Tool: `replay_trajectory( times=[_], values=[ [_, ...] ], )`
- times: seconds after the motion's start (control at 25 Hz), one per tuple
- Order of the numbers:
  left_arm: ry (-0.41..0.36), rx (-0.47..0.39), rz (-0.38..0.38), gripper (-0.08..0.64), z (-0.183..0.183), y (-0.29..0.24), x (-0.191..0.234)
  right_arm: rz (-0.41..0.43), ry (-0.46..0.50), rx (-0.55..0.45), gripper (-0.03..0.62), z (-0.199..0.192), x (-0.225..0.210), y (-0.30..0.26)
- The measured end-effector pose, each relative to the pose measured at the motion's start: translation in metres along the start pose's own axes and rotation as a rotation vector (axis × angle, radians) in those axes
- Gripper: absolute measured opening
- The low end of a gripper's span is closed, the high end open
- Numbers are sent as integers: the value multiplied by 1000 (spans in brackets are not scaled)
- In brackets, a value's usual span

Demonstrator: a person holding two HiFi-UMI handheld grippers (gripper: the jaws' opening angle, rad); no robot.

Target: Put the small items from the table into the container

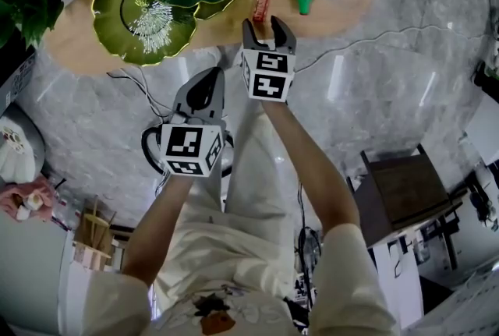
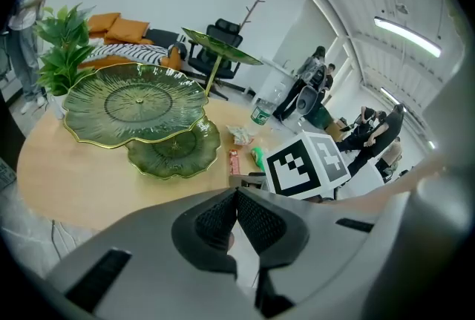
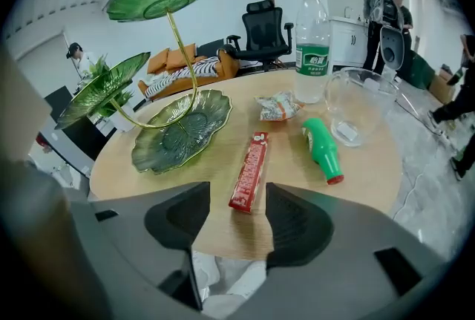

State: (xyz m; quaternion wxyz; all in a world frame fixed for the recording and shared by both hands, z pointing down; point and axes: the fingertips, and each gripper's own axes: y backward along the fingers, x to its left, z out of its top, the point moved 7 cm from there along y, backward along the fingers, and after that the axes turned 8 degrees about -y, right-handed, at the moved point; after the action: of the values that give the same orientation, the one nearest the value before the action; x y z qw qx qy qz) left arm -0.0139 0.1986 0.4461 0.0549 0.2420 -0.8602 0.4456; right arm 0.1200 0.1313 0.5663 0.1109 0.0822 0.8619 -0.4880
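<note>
Red bar [image 3: 249,171] is lying flat on the table [image 3: 371,171], just ahead of the right gripper [image 1: 266,26], whose jaws are gaping wide, holding nothing. Green bottle [image 3: 323,149] and packet [image 3: 277,106] are sitting by the bowl [image 3: 360,105]. Left gripper [image 1: 212,82] is hovering off the table edge, jaws pressed together, empty.

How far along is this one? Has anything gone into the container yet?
Done: nothing that shows. The red pack, green bottle and snack packet all lie on the table. In hand: nothing. The right gripper, fingers apart, points at the red pack but stops short of it. The left gripper is shut and empty. Left: all three items.
</note>
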Motion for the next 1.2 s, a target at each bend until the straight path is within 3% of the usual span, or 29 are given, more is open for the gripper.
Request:
replay_trajectory(
  times=[0.72,0.88,1.0,1.2],
  values=[
    [4,18,-14,8,-6,-16,2,-15,2,37,216,4,-2,-26],
    [5,14,-20,8,-3,-15,0,-58,33,67,212,3,-4,-27],
    [-2,14,-23,8,0,-15,2,-98,59,69,147,4,-6,-29],
    [-1,13,-25,8,2,-15,3,-98,83,84,122,8,-9,-29]
  ],
)
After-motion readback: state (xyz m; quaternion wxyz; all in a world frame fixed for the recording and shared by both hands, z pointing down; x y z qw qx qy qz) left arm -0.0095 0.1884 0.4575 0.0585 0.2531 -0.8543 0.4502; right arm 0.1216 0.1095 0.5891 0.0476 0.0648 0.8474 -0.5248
